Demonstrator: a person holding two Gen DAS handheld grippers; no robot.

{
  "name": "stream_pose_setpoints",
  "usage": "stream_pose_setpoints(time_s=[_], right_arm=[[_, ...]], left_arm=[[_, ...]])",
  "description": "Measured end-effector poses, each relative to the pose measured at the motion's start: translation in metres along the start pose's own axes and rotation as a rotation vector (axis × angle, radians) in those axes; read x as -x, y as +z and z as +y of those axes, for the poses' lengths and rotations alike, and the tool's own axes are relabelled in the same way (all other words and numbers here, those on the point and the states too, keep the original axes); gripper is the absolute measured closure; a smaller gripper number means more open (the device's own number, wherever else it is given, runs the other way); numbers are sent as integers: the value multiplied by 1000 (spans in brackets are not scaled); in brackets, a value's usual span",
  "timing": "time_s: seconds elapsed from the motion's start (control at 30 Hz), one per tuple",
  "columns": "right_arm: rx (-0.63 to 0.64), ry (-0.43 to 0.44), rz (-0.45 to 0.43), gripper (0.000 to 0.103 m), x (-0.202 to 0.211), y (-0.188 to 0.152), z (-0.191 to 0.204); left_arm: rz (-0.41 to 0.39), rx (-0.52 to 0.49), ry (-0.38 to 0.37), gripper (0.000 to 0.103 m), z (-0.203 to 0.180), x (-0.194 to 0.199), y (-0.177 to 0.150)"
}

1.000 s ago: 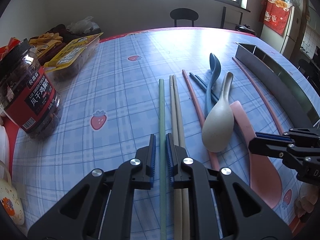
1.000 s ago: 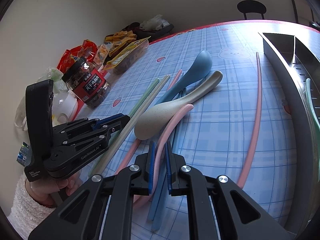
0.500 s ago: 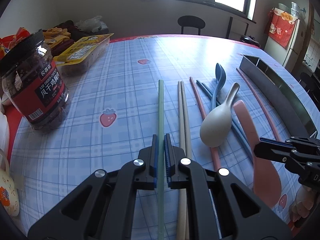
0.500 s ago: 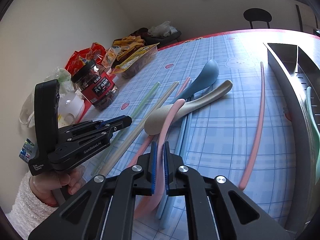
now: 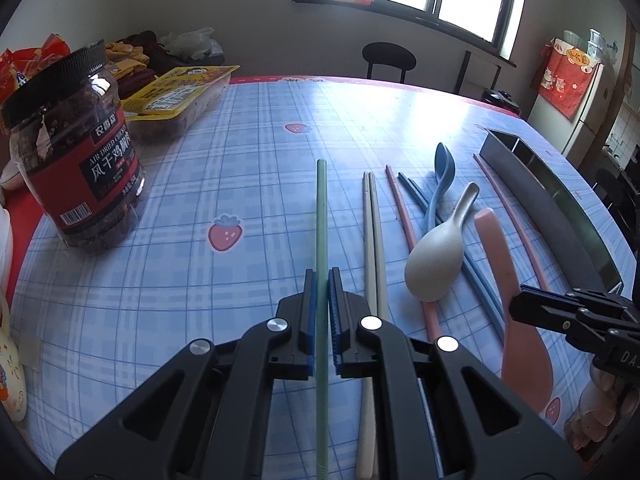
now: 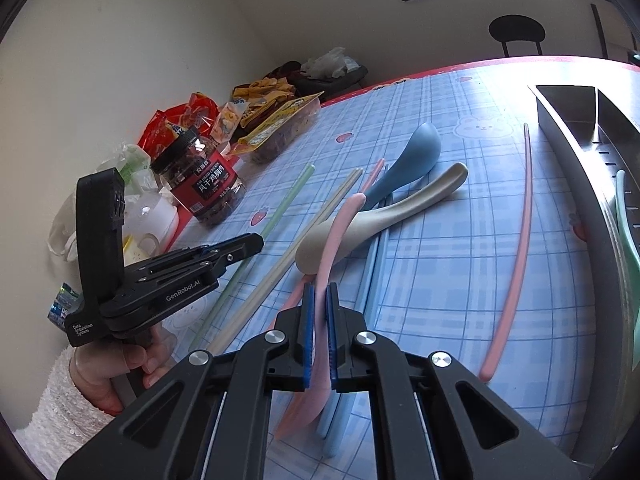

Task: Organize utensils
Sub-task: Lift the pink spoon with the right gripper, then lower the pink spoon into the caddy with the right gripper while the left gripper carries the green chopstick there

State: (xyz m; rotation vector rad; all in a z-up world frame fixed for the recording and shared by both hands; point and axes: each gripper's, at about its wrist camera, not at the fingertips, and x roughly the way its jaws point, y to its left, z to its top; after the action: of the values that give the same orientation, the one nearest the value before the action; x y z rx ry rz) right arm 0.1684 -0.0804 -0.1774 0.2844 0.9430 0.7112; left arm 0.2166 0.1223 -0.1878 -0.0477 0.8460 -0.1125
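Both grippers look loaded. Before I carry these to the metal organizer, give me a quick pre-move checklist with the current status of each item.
1. Left gripper shut on the green chopstick: ok.
2. Right gripper shut on the pink spoon: ok.
3. Pink spoon free of its neighbours: not ok; its handle lies across the beige spoon.
4. Green chopstick clear of the beige chopsticks: ok, a gap shows.
5. Metal organizer has room: cannot tell; a green utensil is already inside and most of it is out of view.
6. Grippers apart from each other: ok.
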Motion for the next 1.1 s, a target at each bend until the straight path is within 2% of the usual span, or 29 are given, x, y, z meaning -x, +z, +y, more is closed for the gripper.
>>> stream_pose_setpoints(time_s=[0.2,0.37,0.6,0.87,0.97,1.1], right_arm=[[-44,32,-15,97,6,1,-10],[-103,60,7,97,7,3,-22],[-162,100,6,97,17,5,-31],[-162,108,-67,97,62,14,-52],[-151,75,-100,97,84,20,-69],[-140,-16,-134,97,109,31,-100]], left_arm=[[14,63,-15,93,8,7,-1],[-12,125,-41,93,11,36,-4],[-52,130,-62,93,-8,66,3],[-73,135,-133,93,-59,69,28],[-73,125,-172,93,-89,62,37],[-71,102,-217,93,-133,49,47]])
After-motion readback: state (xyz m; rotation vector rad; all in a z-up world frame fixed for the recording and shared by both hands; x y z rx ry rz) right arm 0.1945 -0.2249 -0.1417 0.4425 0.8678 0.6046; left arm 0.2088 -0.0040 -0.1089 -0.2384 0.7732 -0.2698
